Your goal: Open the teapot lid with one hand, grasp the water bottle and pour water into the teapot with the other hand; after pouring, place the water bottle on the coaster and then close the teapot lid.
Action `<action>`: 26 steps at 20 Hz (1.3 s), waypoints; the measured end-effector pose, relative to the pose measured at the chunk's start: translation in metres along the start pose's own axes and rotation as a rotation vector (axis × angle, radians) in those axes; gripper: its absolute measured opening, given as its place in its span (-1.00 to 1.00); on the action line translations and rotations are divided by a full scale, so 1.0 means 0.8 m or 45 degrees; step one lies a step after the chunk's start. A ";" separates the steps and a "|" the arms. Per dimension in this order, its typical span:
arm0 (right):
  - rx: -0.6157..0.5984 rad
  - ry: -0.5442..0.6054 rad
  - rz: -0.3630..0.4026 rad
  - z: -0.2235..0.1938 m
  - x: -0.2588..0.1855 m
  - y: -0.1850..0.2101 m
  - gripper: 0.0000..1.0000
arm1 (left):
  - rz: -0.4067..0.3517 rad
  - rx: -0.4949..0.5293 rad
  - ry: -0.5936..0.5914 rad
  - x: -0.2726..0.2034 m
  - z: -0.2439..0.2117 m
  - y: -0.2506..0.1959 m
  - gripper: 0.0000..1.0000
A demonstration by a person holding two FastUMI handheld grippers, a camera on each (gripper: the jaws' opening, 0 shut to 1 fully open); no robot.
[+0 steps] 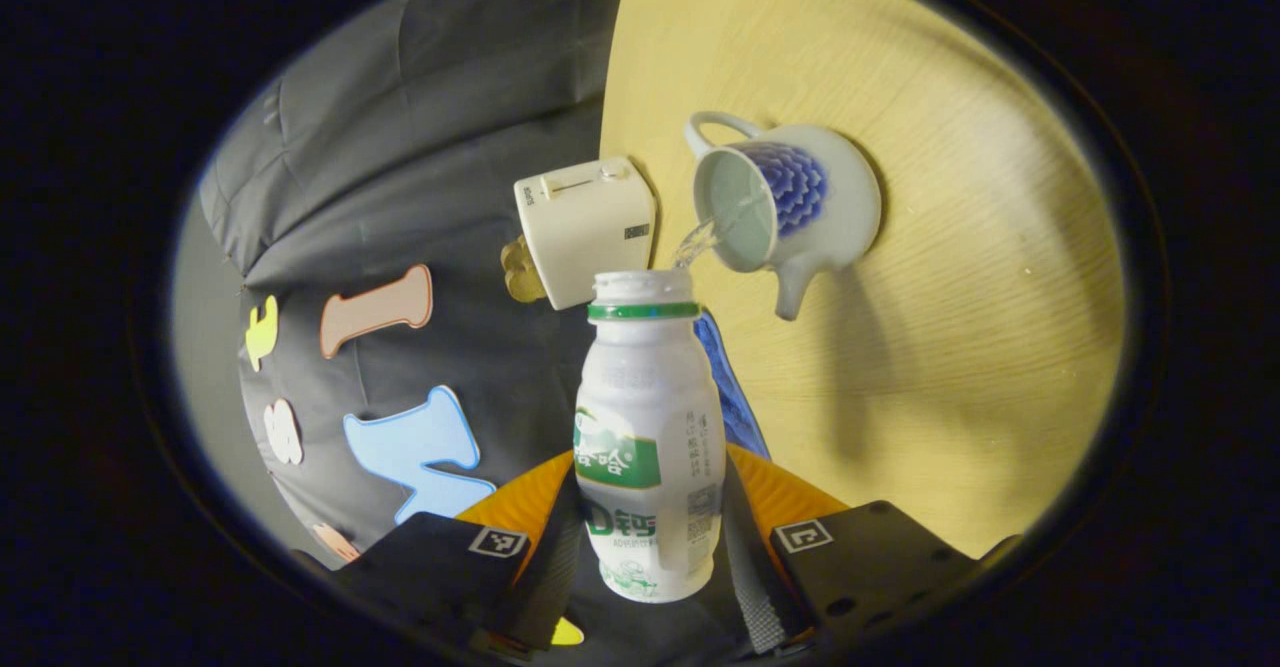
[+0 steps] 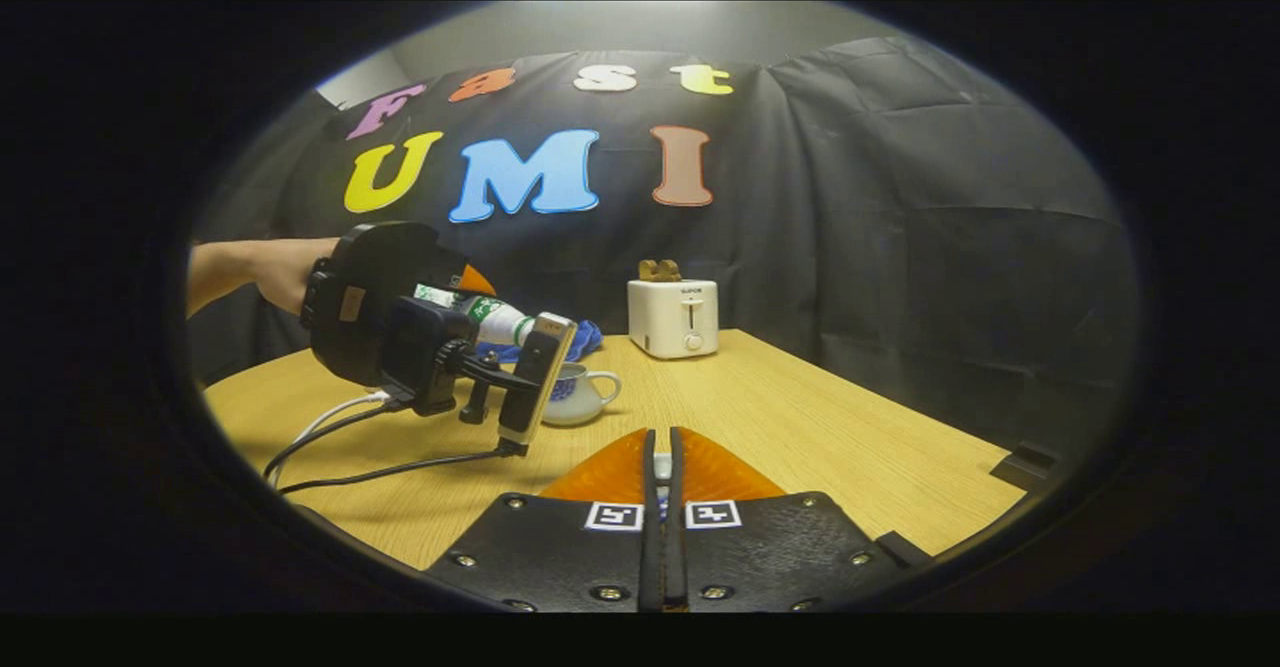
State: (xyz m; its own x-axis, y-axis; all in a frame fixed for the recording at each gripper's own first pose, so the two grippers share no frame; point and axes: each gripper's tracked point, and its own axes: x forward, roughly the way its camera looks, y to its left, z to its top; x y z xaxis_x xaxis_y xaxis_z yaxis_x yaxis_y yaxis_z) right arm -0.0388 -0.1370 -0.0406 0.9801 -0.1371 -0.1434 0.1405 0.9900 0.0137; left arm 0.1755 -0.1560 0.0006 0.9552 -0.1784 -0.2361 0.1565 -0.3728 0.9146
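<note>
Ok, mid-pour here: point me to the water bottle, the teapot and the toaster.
water bottle (image 1: 648,447): left gripper view, on its label, mid-body.
teapot (image 1: 845,202): left gripper view, on the white outer wall beside the open mouth.
toaster (image 2: 672,319): right gripper view, on its front face by the lever.
</note>
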 end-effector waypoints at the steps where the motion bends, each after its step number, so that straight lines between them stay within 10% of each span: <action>1: 0.001 0.003 0.001 -0.001 0.001 0.000 -1.00 | 0.004 0.006 0.000 0.000 0.000 0.002 0.50; 26: -0.007 -0.002 -0.009 0.001 0.002 -0.005 -0.97 | -0.004 0.134 -0.015 -0.004 0.010 0.012 0.50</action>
State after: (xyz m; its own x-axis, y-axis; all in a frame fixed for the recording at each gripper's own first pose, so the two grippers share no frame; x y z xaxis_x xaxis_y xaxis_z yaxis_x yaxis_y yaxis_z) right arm -0.0381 -0.1411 -0.0402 0.9793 -0.1439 -0.1421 0.1464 0.9892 0.0072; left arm 0.1722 -0.1662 0.0078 0.9516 -0.1879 -0.2433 0.1314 -0.4671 0.8744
